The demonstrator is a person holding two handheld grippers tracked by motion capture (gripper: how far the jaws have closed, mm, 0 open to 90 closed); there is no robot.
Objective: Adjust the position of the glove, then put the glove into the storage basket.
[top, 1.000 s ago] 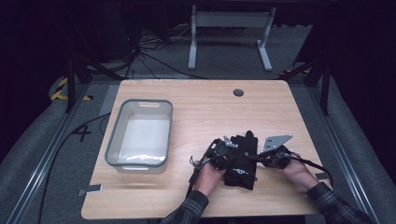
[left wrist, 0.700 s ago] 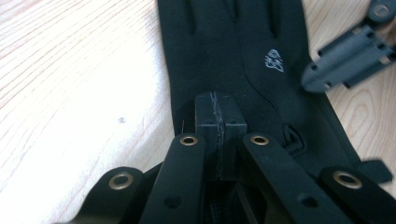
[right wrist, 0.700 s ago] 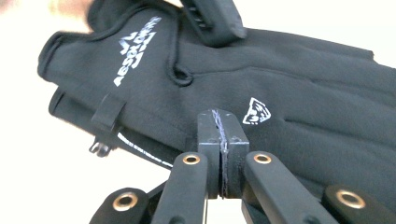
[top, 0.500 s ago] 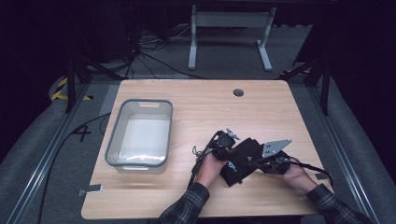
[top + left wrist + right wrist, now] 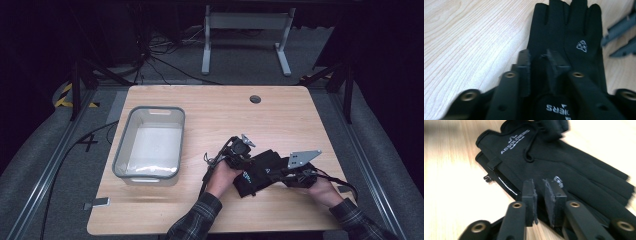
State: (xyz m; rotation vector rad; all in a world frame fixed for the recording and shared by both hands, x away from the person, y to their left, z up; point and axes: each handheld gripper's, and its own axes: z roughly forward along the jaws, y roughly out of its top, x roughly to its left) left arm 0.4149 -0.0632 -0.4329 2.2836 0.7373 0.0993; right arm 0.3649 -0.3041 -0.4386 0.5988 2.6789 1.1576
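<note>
A pair of black gloves (image 5: 260, 172) with white lettering lies flat on the wooden table (image 5: 200, 110), at the front right. My left gripper (image 5: 246, 162) reaches onto the cuff end from the left. In the left gripper view its jaws (image 5: 539, 58) stand a little apart over the glove (image 5: 566, 30), having just been opening. My right gripper (image 5: 281, 175), with its grey plate on top, comes in from the right. Its jaws (image 5: 540, 186) have also just been opening and hover with a narrow gap above the glove (image 5: 544, 157) near the small white logo, pressing on nothing.
A grey plastic tub (image 5: 122, 150) stands on the table's left half. A round cable hole (image 5: 255, 99) sits near the far edge. Bare wood stretches behind and to the right of the gloves. Beyond the table, cables and a metal stand lie on the dark floor.
The gloves, bunched upright between the two grippers a second ago, now lie slanted and flatter. Both grippers have let go and their jaws stand slightly apart.
</note>
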